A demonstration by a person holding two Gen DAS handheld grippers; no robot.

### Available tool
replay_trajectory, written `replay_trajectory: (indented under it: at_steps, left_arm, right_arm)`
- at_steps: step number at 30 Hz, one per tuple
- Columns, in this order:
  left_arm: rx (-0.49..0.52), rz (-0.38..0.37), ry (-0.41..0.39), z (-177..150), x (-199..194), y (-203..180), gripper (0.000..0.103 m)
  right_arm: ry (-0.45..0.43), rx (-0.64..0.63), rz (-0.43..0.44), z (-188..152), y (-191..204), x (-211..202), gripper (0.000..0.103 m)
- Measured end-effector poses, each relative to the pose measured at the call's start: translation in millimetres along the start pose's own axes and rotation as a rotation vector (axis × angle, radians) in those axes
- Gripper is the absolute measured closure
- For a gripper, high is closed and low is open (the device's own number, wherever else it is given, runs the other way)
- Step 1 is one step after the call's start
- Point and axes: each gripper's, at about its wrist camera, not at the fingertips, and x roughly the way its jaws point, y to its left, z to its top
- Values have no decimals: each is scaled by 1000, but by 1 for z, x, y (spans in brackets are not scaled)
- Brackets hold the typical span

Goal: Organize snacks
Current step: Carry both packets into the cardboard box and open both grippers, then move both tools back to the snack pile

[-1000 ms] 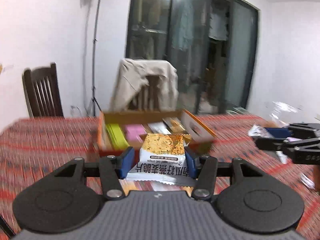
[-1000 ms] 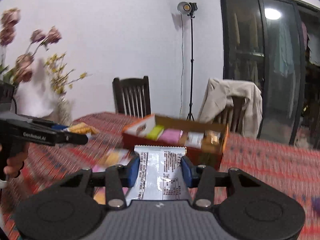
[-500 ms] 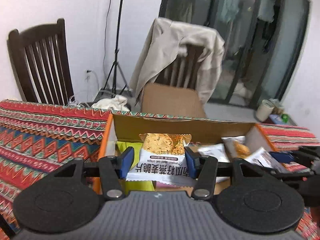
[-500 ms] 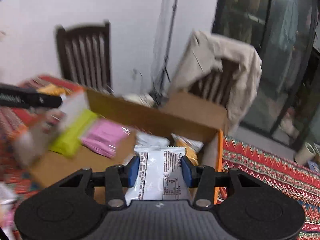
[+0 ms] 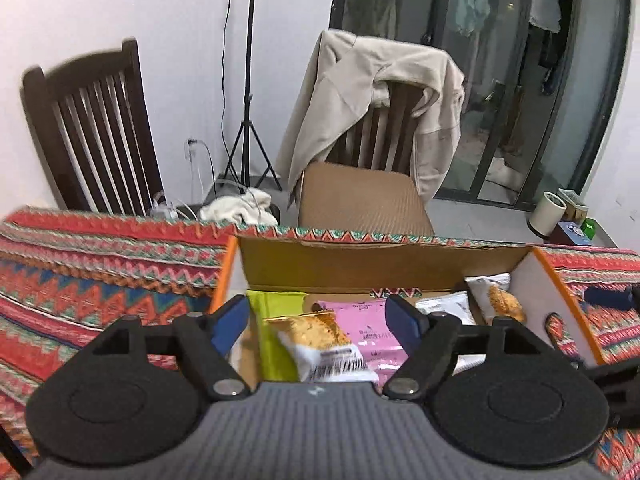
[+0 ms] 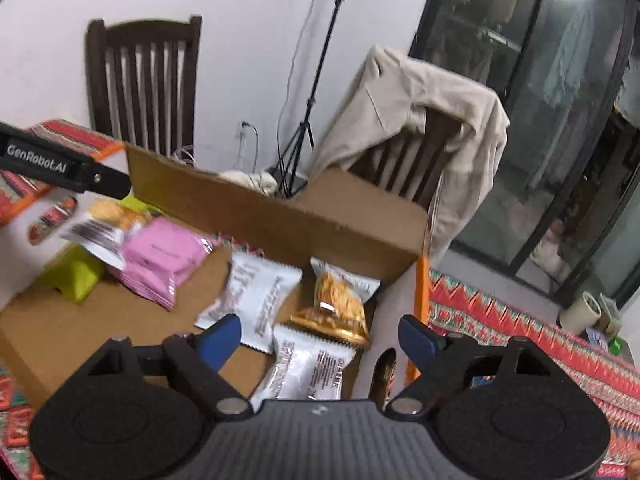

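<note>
An open cardboard box (image 5: pixel 360 264) with orange edges sits on the patterned tablecloth (image 5: pixel 100 280). My left gripper (image 5: pixel 318 320) is open above the box's left part; an orange-and-white snack packet (image 5: pixel 320 344) lies loose below it on a green packet (image 5: pixel 272 320) and a pink packet (image 5: pixel 368 328). My right gripper (image 6: pixel 320 338) is open above the box's right end (image 6: pixel 420 300); a white packet (image 6: pixel 308 368) lies below it beside an orange-printed packet (image 6: pixel 340 296) and another white packet (image 6: pixel 256 292). The left gripper also shows in the right wrist view (image 6: pixel 100 178).
Two wooden chairs stand behind the table, one dark (image 5: pixel 92 136), one draped with a beige jacket (image 5: pixel 376 104). A light stand (image 5: pixel 248 80) is by the wall. A box flap (image 5: pixel 360 200) hangs over the far table edge. Glass doors are at the right.
Both grippers moved over the box and opened. The orange-and-white packet dropped from the left gripper and the white packet from the right gripper into the box.
</note>
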Motion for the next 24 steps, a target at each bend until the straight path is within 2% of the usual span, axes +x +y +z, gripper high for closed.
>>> replay_trajectory:
  at_steps: [2,6,10,13,18,24]
  left_arm:
    - [22,-6,-26,0,-30,-1,20]
    - [59,-7,-92,-4,-102,-3,16]
    - [76,-52,-145,-11,-174,-7,6]
    - [104,-80,-192,-24,-231,-14,3]
    - [165,-134,-278,-61,-324,-29,0]
    - [198,-200,-395,-120,-416,-37,0]
  right_arm:
    - [-32,1,10,4,-2,-23,17]
    - [-83,-20,27,11,-6,-81,17]
    - [-138,-22,53,11,-10,-154,15]
    - [-181,-12,82,4,-14,-210,14]
    - [-265,-31,81,-15,-8,-303,4]
    - [-353,-51,121,-62,9,-400,3]
